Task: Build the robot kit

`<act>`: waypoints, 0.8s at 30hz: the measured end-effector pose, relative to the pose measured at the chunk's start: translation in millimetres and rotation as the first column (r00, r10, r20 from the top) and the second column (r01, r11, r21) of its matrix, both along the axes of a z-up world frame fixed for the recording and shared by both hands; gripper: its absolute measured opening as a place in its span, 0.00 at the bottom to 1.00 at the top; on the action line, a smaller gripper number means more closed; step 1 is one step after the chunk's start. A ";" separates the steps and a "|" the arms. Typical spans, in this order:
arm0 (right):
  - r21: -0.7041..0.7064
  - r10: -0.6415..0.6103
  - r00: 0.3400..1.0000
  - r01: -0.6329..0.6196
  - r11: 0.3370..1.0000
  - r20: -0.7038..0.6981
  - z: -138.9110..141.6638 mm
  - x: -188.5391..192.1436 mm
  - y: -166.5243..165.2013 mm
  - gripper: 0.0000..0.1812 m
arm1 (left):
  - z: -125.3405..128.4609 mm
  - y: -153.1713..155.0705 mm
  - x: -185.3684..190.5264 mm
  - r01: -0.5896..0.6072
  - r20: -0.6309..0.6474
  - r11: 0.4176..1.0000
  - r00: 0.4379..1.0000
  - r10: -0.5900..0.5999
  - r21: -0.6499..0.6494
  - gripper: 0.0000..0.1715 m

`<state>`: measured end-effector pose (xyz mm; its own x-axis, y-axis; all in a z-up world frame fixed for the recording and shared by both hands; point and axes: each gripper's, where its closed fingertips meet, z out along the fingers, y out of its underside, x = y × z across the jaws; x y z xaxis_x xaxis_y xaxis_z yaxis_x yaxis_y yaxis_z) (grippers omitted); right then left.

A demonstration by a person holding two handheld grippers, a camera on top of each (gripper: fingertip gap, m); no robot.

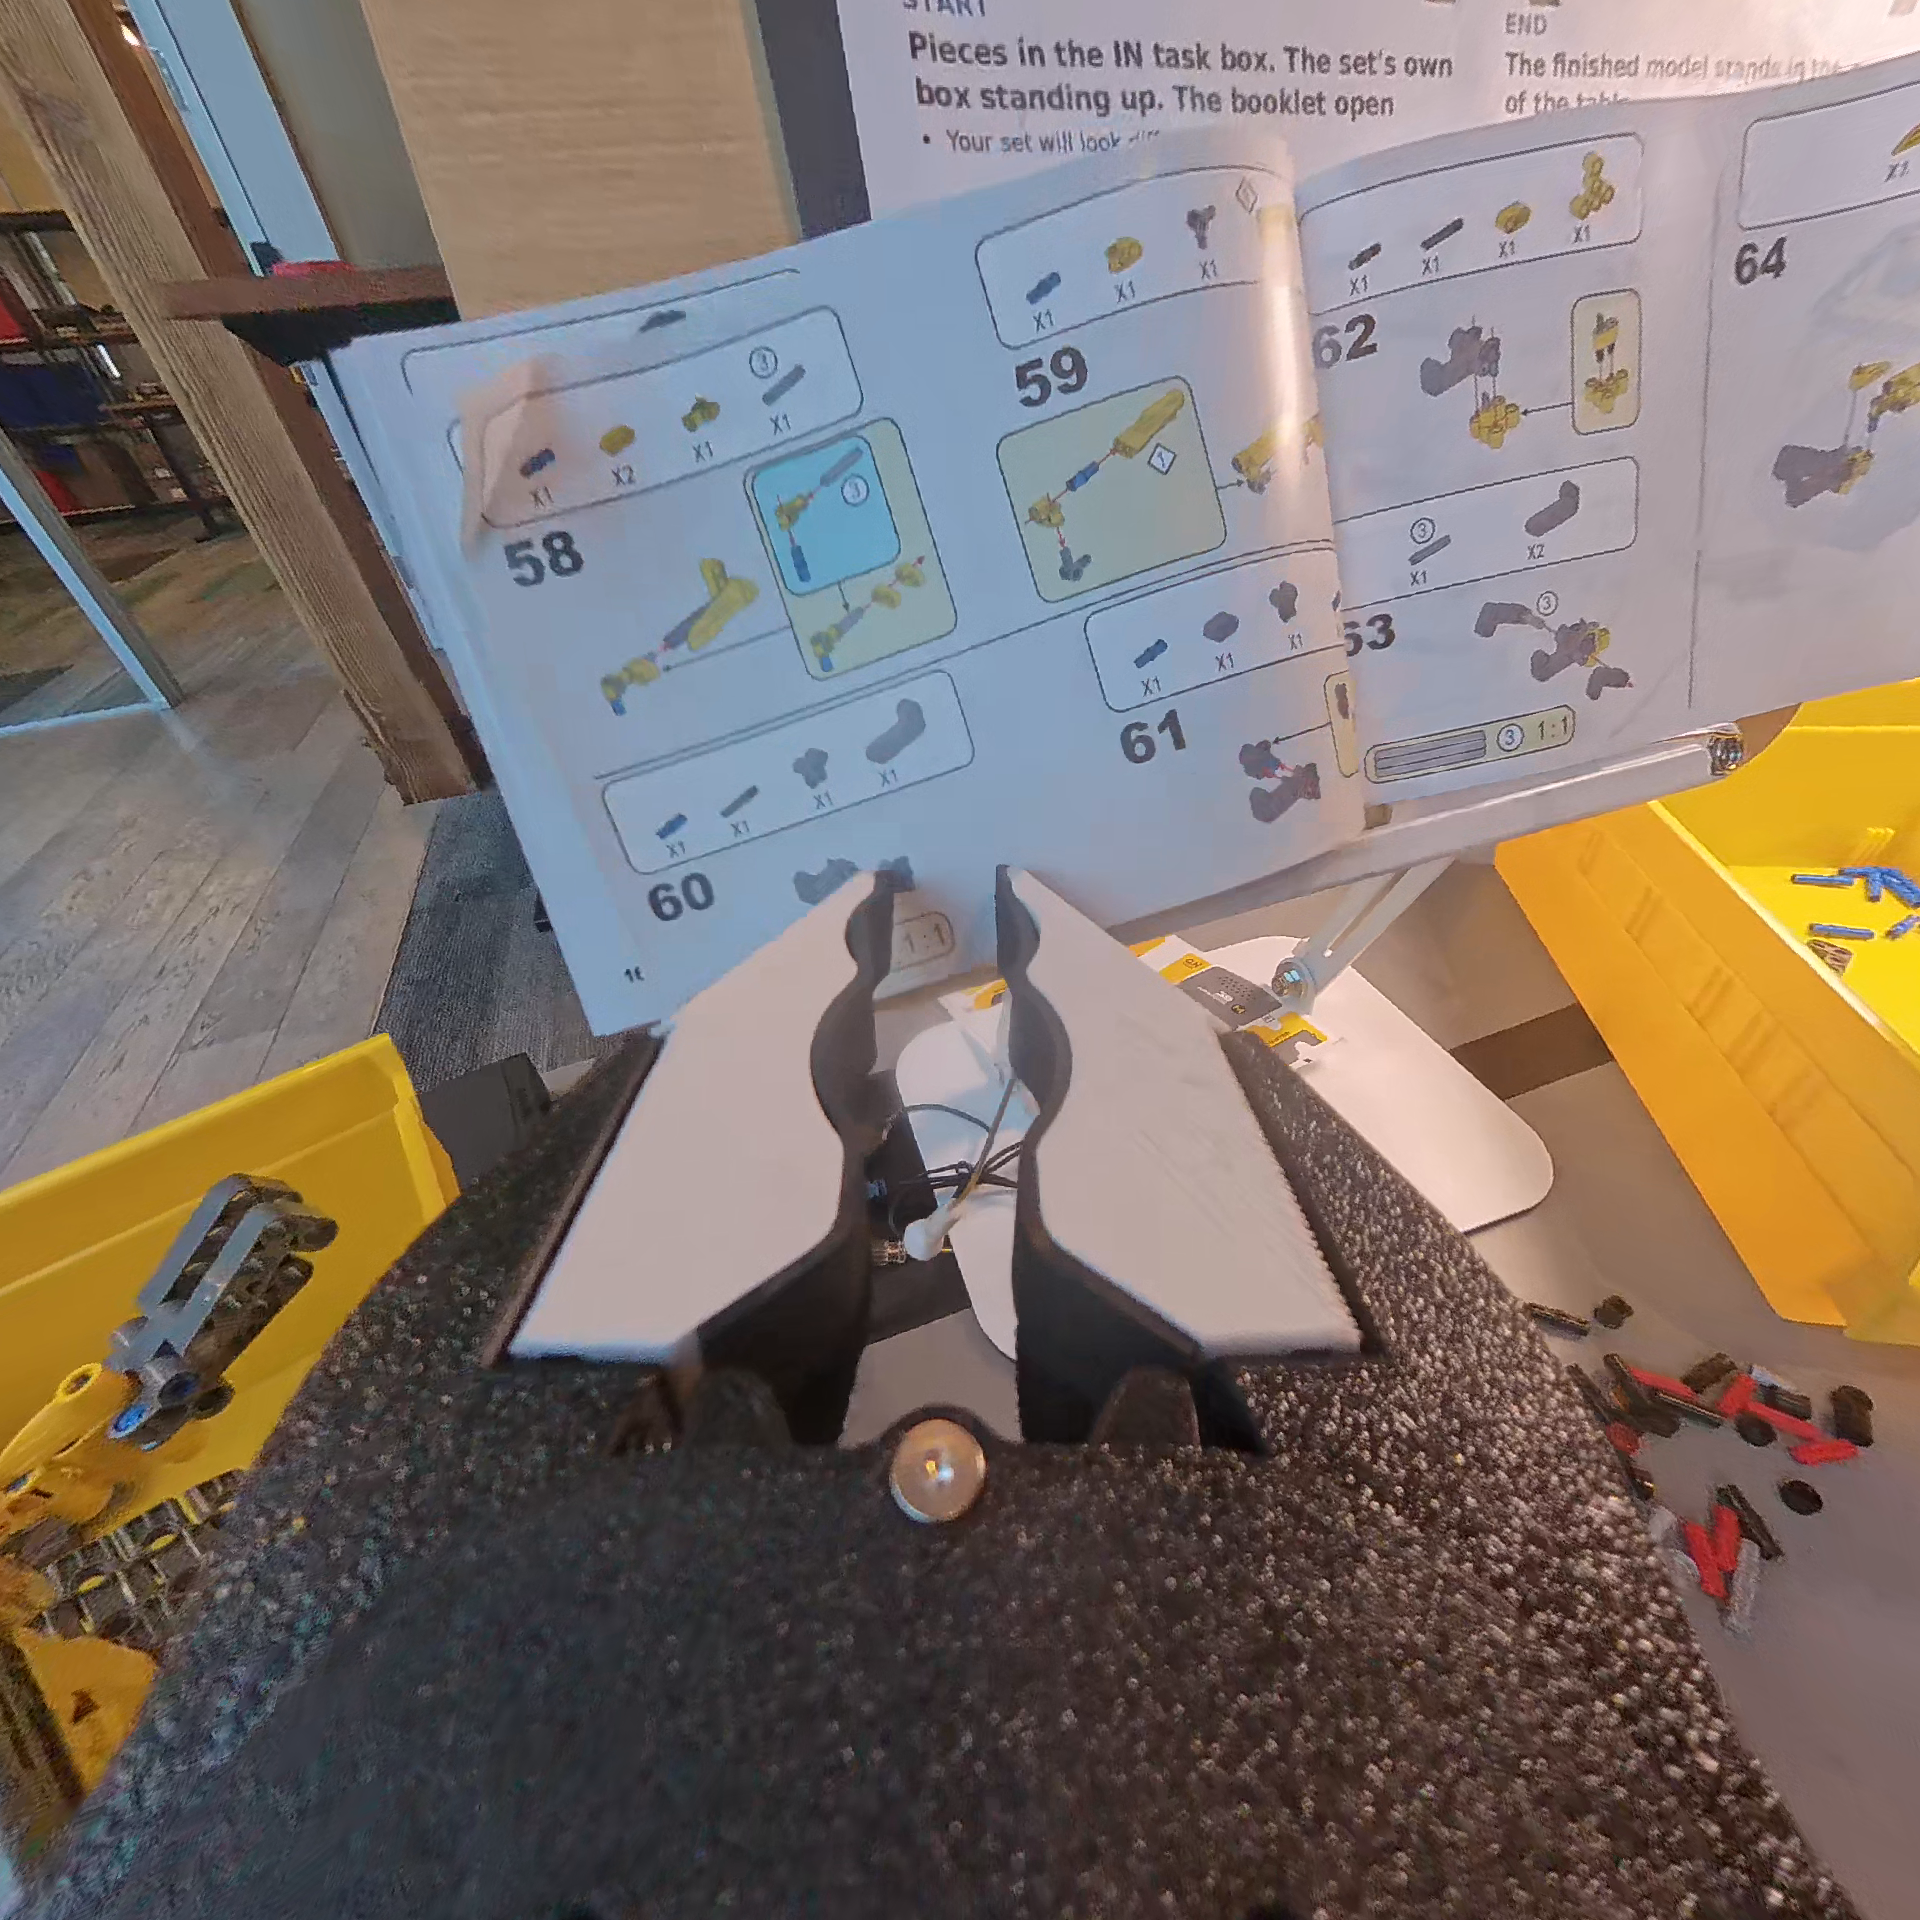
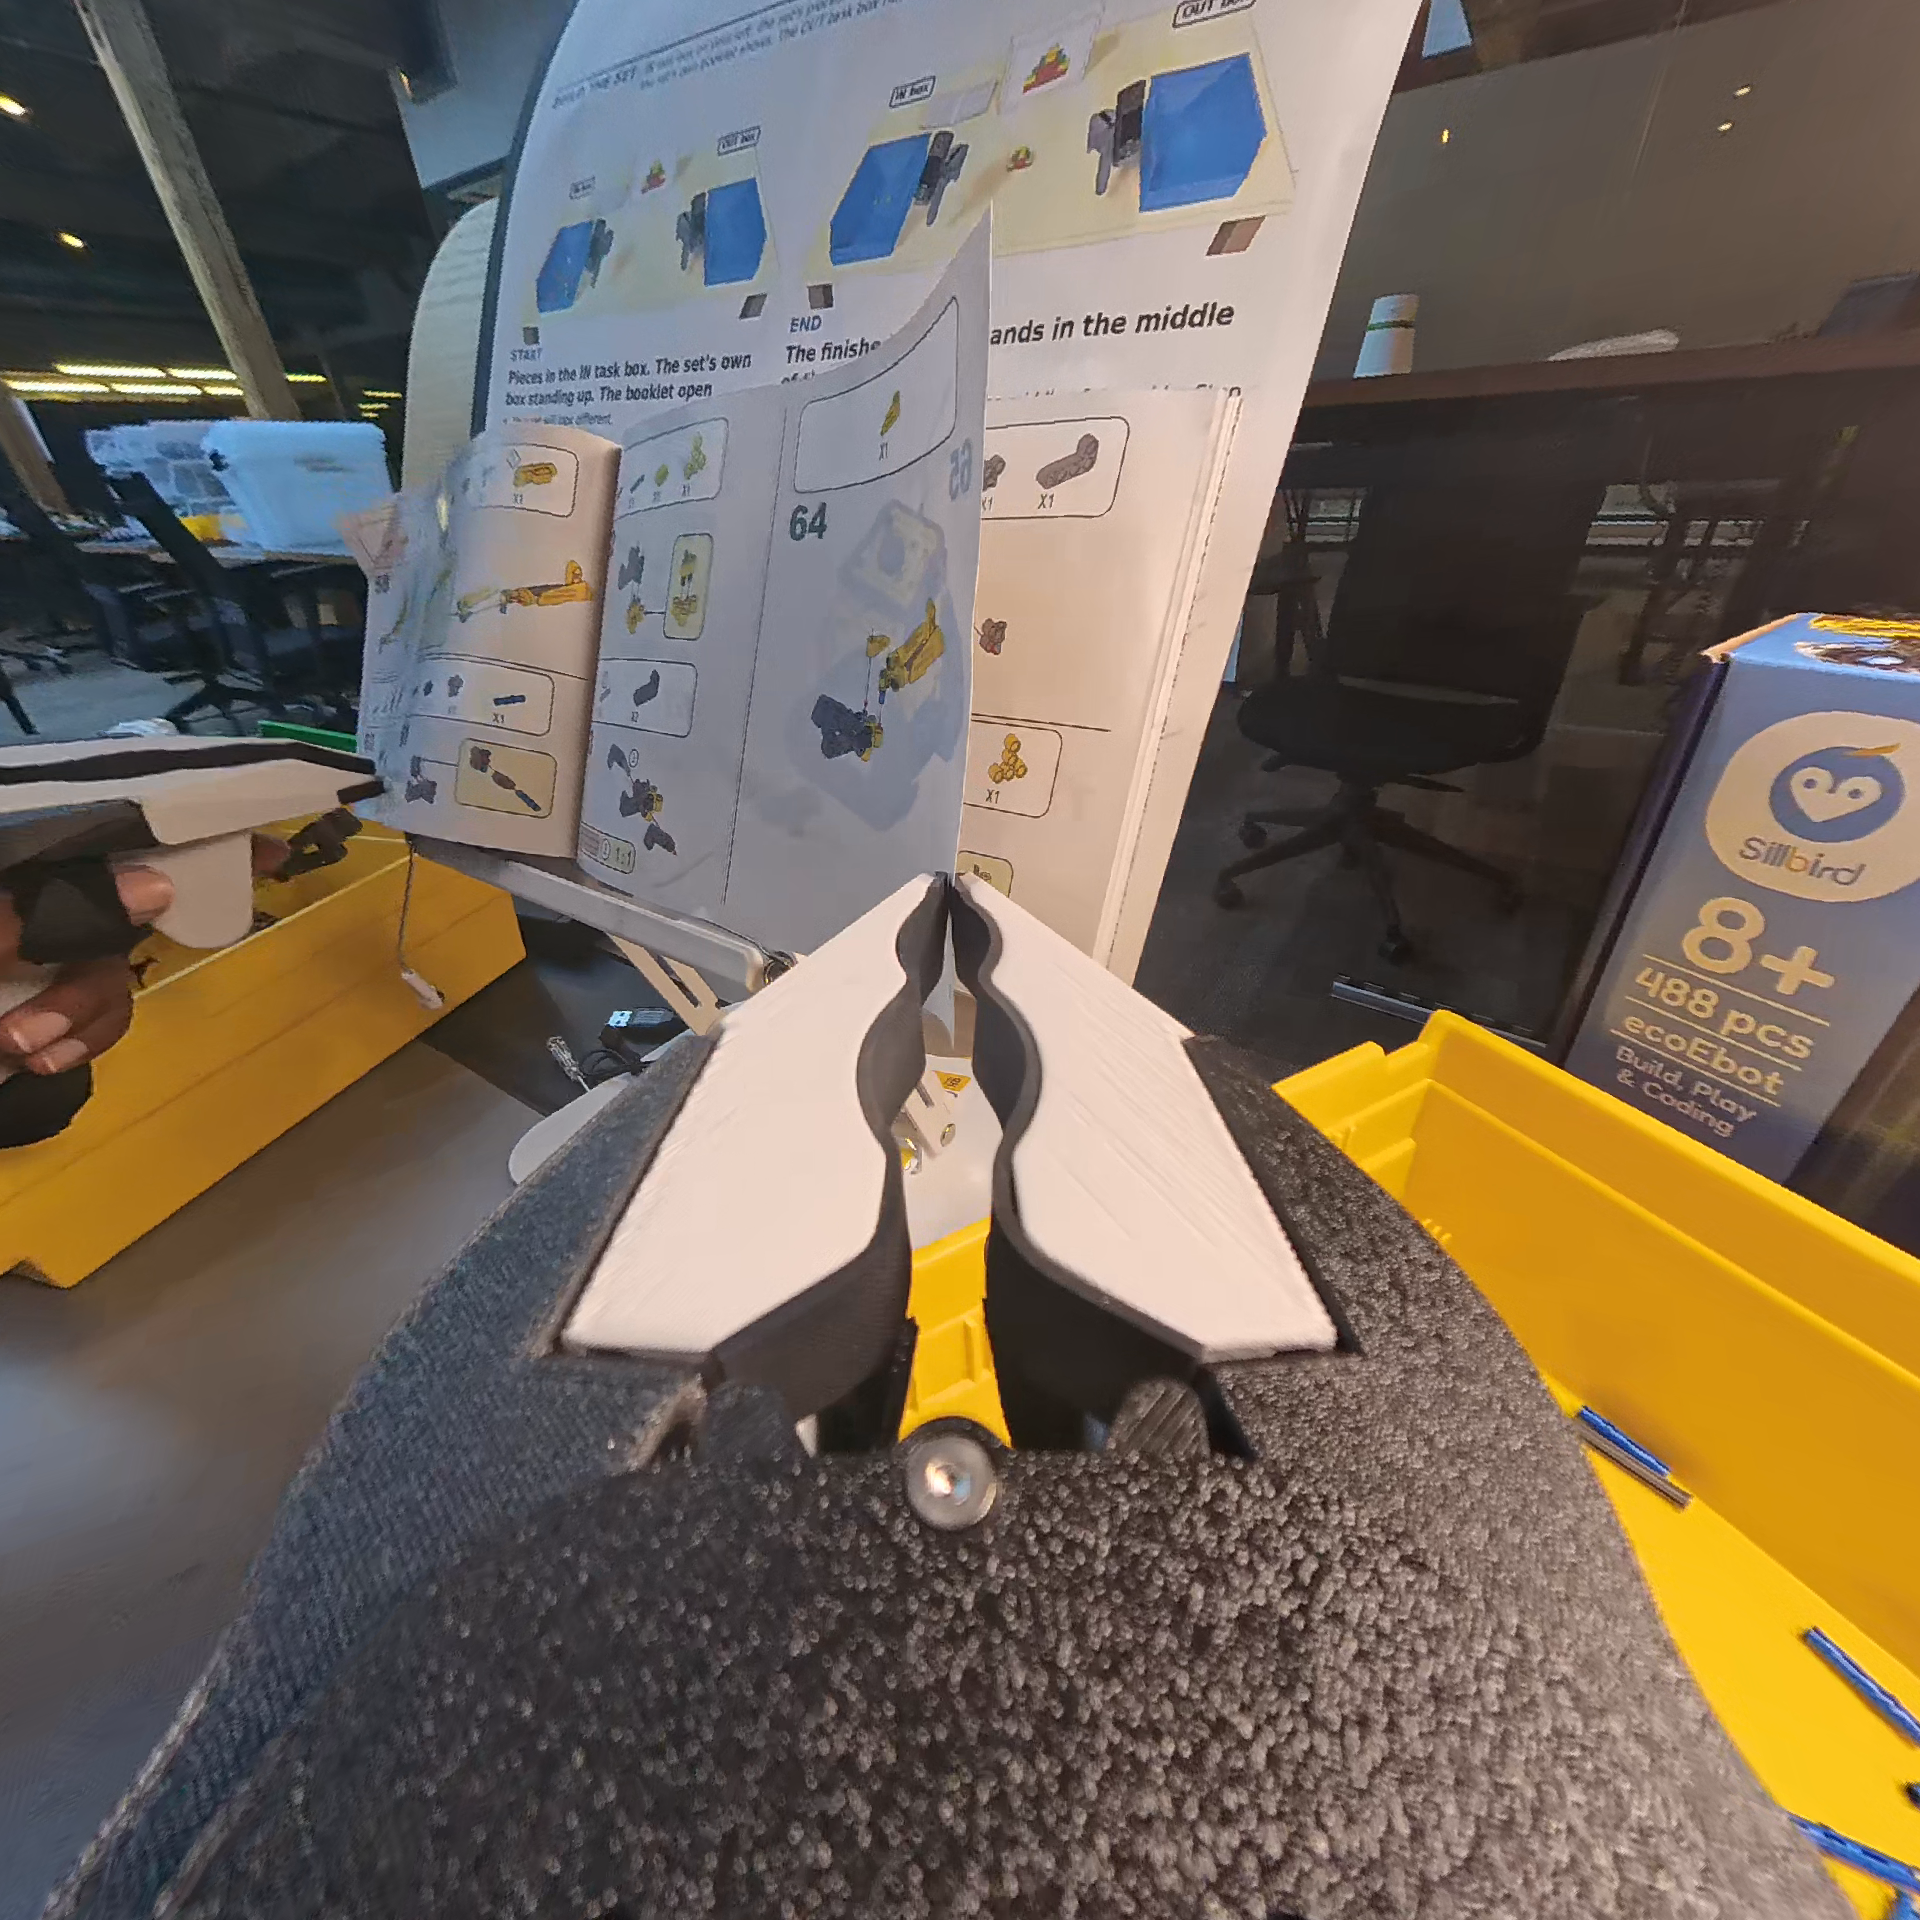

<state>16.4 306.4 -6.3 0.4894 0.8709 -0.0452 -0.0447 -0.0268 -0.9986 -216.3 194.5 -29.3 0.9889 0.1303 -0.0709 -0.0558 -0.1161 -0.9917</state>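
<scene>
Office-type room here: wood-look floor (image 1: 156,862) and a wooden post off at 10 o'clock in the left wrist view, dark rows of desks and a black office chair (image 2: 1392,717) behind in the right one. The bench (image 1: 1818,1683) is plain grey.

Nearest on the bench, at 4 o'clock from the left gripper (image 1: 943,883), there's a scatter of small red and black pins (image 1: 1725,1423). A yellow bin (image 1: 1704,997) with blue pins in it sits at 2 o'clock, and another yellow bin (image 1: 208,1195) at 9 o'clock has a half-built yellow and grey model (image 1: 177,1320) in front of it.

The left gripper is spread, nothing between its fingers, aimed level at the open instruction booklet (image 1: 935,582), just short of the lower edge of its page. The booklet is propped on a white stand (image 1: 1434,1101).

The right gripper (image 2: 950,881) is pressed together on the bottom edge of a loose booklet page (image 2: 873,623), which stands up curled straight ahead at 12 o'clock. It hangs over the rim of a yellow bin (image 2: 1558,1195).

Farther back, a big printed sheet (image 2: 1195,260) stands behind the booklet, and a blue product box (image 2: 1766,883) stands upright at 2 o'clock. A hand (image 2: 62,966) with the other gripper shows at 9 o'clock.
</scene>
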 end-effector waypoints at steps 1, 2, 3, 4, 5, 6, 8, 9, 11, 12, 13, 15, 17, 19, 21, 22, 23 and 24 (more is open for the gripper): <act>0.000 0.003 1.000 -0.003 1.000 0.002 -0.3 -0.6 -0.6 0.00 | 1.3 -1.7 1.1 0.002 0.002 1.000 1.000 -0.002 0.007 0.11; 0.001 0.010 1.000 -0.010 1.000 0.002 -0.1 -1.5 -1.7 0.00 | 2.9 -3.6 2.1 0.002 0.005 1.000 1.000 -0.002 0.015 0.11; 0.003 0.023 1.000 -0.023 1.000 -0.001 0.5 -2.6 -3.8 0.00 | 4.5 -5.6 3.0 0.002 0.009 1.000 1.000 -0.003 0.025 0.11; 0.009 0.045 0.999 -0.045 0.999 -0.007 2.1 -4.2 -7.1 0.00 | 5.7 -7.5 3.9 0.003 0.015 0.999 1.000 -0.004 0.034 0.12; 0.018 0.073 0.997 -0.073 0.997 -0.019 4.9 -6.0 -11.6 0.00 | 6.5 -9.2 4.7 0.004 0.021 0.999 1.000 -0.005 0.041 0.12; 0.025 0.101 0.994 -0.100 0.995 -0.032 7.6 -7.7 -16.2 0.00 | 7.2 -11.0 5.1 0.003 0.026 0.999 1.000 -0.005 0.049 0.12; 0.033 0.143 0.988 -0.141 0.989 -0.053 11.6 -10.0 -23.1 0.00 | 7.9 -14.3 5.6 0.000 0.036 0.998 0.999 -0.003 0.064 0.13; 0.039 0.165 0.984 -0.162 0.986 -0.061 13.3 -11.3 -26.6 0.00 | 7.9 -15.4 6.2 0.000 0.040 0.998 0.999 -0.003 0.070 0.13; 0.046 0.203 0.976 -0.200 0.979 -0.079 16.6 -13.8 -33.5 0.00 | 6.7 -16.1 7.6 0.001 0.041 0.998 0.999 -0.004 0.067 0.14; 0.047 0.218 0.972 -0.215 0.976 -0.087 17.8 -15.1 -36.3 0.00 | 5.9 -16.2 7.9 0.001 0.039 0.998 0.999 -0.004 0.062 0.14; 0.047 0.231 0.968 -0.228 0.973 -0.092 18.7 -16.5 -39.0 0.00 | 5.5 -16.8 8.2 0.001 0.040 0.998 0.999 -0.003 0.058 0.14; 0.053 0.253 0.962 -0.249 0.967 -0.099 20.7 -19.0 -44.1 0.00 | 4.1 -18.8 9.3 0.002 0.050 0.998 0.999 -0.005 0.055 0.15; 0.055 0.268 0.958 -0.264 0.963 -0.100 21.4 -21.6 -48.0 0.00 | 1.2 -20.3 11.2 0.008 0.051 0.999 0.999 -0.010 0.045 0.16; 0.054 0.279 0.955 -0.274 0.960 -0.101 21.7 -24.1 -51.0 0.00 | -0.7 -21.8 11.9 0.007 0.039 0.999 0.999 -0.009 0.039 0.16; 0.052 0.288 0.952 -0.284 0.957 -0.102 21.5 -26.4 -53.6 0.00 | -0.5 -23.1 12.3 0.010 0.037 0.999 0.999 -0.011 0.039 0.16; 0.052 0.293 0.951 -0.289 0.956 -0.101 21.4 -27.5 -54.9 0.00 | 0.4 -23.8 12.5 0.012 0.039 0.999 0.999 -0.014 0.041 0.16; 0.053 0.297 0.950 -0.293 0.955 -0.100 21.4 -28.6 -56.3 0.00 | 2.2 -24.7 12.5 0.014 0.038 0.999 0.999 -0.016 0.045 0.16; 0.054 0.302 0.948 -0.298 0.953 -0.097 21.3 -29.9 -57.8 0.00 | 4.4 -25.9 12.0 0.014 0.036 0.999 0.999 -0.016 0.050 0.16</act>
<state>-13.5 248.7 15.1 0.1998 0.9788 -0.0458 -0.1431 -0.0171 -0.9896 -204.3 168.6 -24.9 0.9927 0.1175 -0.0284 -0.0207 -0.0659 -0.9976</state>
